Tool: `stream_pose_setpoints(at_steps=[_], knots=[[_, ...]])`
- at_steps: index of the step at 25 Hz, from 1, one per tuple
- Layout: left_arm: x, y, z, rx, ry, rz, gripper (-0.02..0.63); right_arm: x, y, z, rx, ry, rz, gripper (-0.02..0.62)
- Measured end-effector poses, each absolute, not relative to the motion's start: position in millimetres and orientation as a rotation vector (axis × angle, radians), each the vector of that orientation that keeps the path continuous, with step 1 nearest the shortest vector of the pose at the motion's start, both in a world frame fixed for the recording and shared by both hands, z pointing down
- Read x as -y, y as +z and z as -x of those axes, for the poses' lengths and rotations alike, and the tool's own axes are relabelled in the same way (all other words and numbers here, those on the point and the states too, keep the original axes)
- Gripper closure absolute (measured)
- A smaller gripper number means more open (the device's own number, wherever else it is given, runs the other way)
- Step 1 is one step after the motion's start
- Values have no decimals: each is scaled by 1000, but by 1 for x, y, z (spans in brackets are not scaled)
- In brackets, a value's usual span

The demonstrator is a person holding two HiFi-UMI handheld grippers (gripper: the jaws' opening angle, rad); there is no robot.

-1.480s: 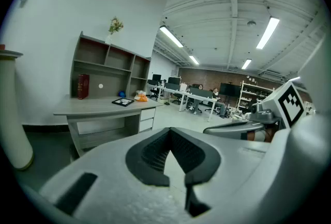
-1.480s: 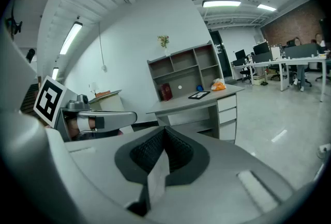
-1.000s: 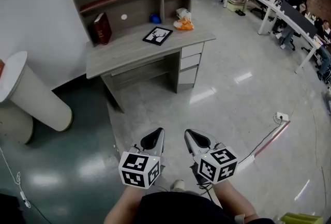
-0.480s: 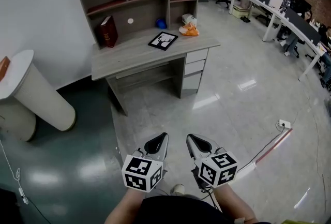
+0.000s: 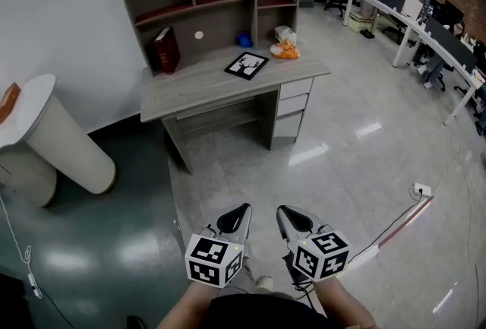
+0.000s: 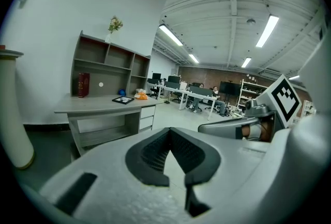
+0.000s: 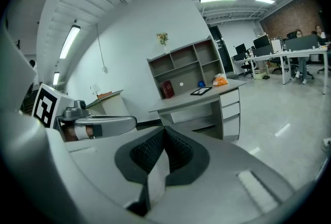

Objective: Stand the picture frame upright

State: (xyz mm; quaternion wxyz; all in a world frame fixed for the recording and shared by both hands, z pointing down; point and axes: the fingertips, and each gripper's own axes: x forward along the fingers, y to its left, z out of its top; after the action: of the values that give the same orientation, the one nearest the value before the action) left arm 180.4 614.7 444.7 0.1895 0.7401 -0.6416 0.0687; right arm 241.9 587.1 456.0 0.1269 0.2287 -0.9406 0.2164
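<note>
Left tongs (image 5: 238, 213) and right tongs (image 5: 286, 213), closed, empty, hang over glossy floor (image 5: 342, 160), picture frame (image 5: 246, 65) flat on the desk (image 5: 197, 88) beyond.

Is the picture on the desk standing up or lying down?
Lying down. The picture frame rests flat on the desk, with its deer picture facing up. Nothing props it.

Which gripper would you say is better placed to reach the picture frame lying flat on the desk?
Left, marginally: the picture frame lies almost straight ahead of the left gripper; the right gripper sits beside it, both shut and far off.
</note>
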Motion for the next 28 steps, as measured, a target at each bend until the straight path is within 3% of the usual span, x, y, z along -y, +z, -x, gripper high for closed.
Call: stream_pose_setpoints(at_steps=[28], knots=[[-529,448,-84,1761,170,-2105,611,-502,462,-132,2699,591,-624,597]])
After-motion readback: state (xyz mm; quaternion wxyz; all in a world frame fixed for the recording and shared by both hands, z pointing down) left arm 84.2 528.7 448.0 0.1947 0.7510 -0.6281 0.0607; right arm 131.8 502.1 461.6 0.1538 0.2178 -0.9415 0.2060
